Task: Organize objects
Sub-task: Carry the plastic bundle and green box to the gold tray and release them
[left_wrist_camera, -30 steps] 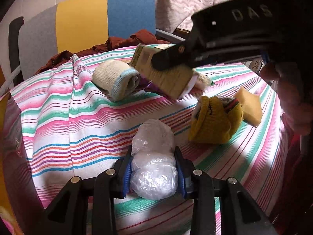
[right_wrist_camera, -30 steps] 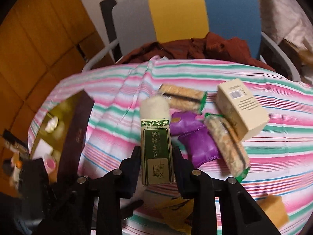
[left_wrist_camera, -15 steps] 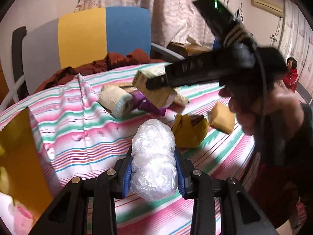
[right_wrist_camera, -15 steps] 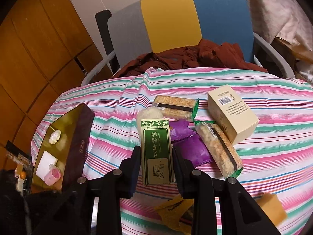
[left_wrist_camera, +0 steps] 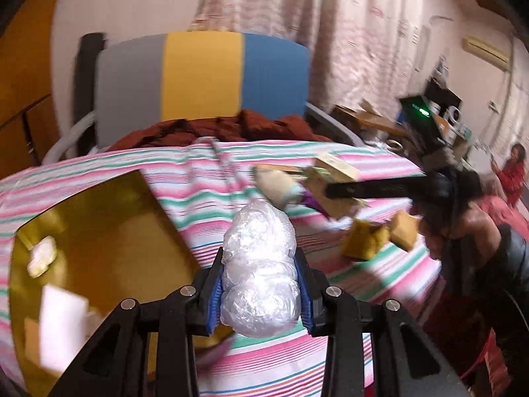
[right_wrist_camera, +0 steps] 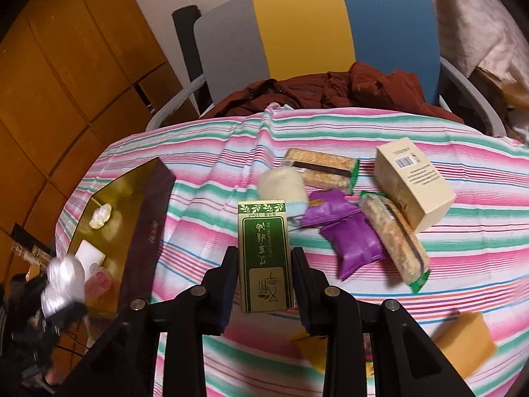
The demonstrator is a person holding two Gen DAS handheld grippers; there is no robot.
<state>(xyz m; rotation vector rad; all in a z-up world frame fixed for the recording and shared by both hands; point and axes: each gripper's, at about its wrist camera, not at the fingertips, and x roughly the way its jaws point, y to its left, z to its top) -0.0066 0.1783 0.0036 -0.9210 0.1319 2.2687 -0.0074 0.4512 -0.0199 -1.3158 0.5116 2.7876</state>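
My left gripper is shut on a clear plastic bag bundle, held above the right edge of the gold-lined box. In the right wrist view the same bundle hangs over the box at the left. My right gripper is shut on a green and gold essential-oil carton, lifted over the striped tablecloth. Seen from the left wrist, that right gripper reaches in from the right with the carton.
On the cloth lie a rolled cream sock, two purple packets, two cereal bars, a beige box, a yellow sponge and a yellow sock. A grey, yellow and blue chair with a brown garment stands behind. The gold-lined box holds small white items.
My left gripper has swung left with the plastic bundle, from over the cloth to over the gold-lined box. The right gripper has drawn back slightly with the carton still held.
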